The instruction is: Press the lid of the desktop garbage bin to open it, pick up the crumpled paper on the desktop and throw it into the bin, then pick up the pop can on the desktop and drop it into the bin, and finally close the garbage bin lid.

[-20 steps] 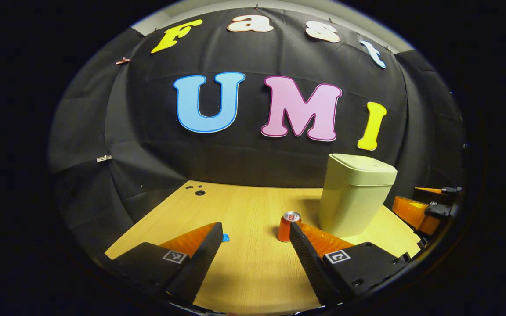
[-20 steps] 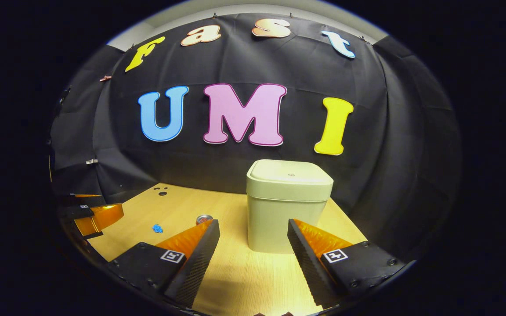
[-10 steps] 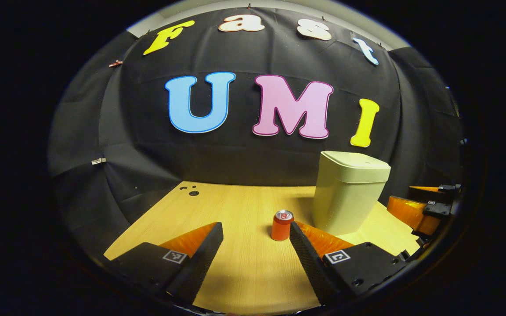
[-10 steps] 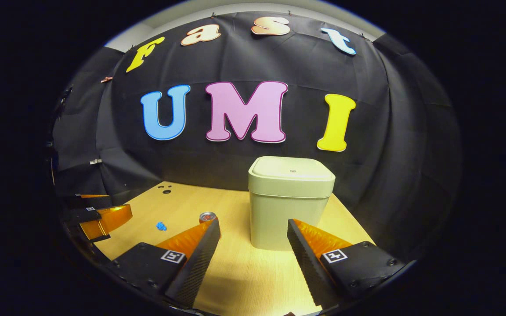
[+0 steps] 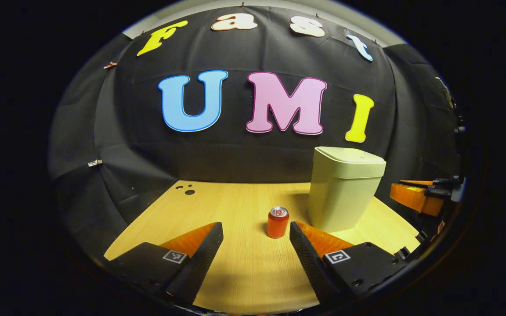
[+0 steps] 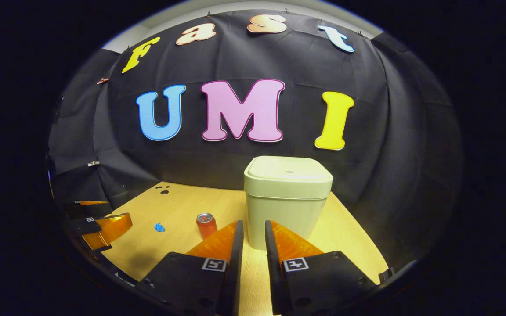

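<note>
A pale green bin point(image 6: 284, 206) stands on the wooden table with its lid point(image 6: 288, 169) down, straight ahead of my right gripper point(image 6: 253, 226). That gripper's fingers are drawn almost together with nothing between them, a short way in front of the bin and below lid height. An orange pop can point(image 6: 206, 224) stands upright left of the bin. A small blue crumpled paper point(image 6: 159, 227) lies farther left. My left gripper point(image 5: 255, 232) is open and empty, low over the table. The can point(image 5: 277, 222) sits just beyond its right fingertip, with the bin point(image 5: 345, 193) behind and to the right.
The wooden table point(image 5: 235, 206) ends at the black cloth wall behind. Small round holes point(image 5: 187, 189) mark its far left corner. The right gripper point(image 5: 420, 197) shows beside the bin in the left gripper view. The left gripper point(image 6: 103, 221) shows at the left edge of the right gripper view.
My right gripper's fingers have closed from wide apart to a narrow gap. The left gripper has drifted slightly, so the can now stands clear of its right finger.
</note>
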The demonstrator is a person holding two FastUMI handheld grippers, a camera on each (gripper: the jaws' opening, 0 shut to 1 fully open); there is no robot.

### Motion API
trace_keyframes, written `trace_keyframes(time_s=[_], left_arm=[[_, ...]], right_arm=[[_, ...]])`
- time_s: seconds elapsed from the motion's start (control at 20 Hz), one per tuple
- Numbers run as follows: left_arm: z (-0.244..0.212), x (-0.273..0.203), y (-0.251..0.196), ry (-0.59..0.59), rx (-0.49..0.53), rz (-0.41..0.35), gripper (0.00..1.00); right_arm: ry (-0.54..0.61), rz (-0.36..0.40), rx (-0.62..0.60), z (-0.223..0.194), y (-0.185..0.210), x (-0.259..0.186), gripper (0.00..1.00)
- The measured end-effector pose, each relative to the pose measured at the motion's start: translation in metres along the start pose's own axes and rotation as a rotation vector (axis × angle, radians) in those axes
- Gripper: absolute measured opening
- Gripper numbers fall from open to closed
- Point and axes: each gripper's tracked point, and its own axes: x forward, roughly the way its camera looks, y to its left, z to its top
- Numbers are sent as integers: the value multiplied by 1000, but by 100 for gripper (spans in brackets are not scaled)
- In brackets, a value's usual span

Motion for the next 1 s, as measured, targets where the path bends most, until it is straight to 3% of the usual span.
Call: trace_keyframes(time_s=[0.05,0.15,0.2,0.3,0.35,0.6,1.0], left_arm=[[0,0,0,0,-2,-1,98],[0,1,0,-1,-4,2,98],[1,1,1,-2,-7,6,98],[0,4,2,2,-16,11,98],[-2,4,2,4,-19,12,98],[-5,9,6,12,-28,28,98],[-4,22,10,16,-34,36,98]], right_arm=[[6,-19,-4,-3,-7,2,28],[35,-11,5,-11,-8,4,8],[49,-6,6,-16,-8,5,6],[64,1,10,-18,-11,3,10],[71,27,20,-21,-5,10,6],[116,89,56,-26,6,14,5],[66,110,71,31,2,36,5]])
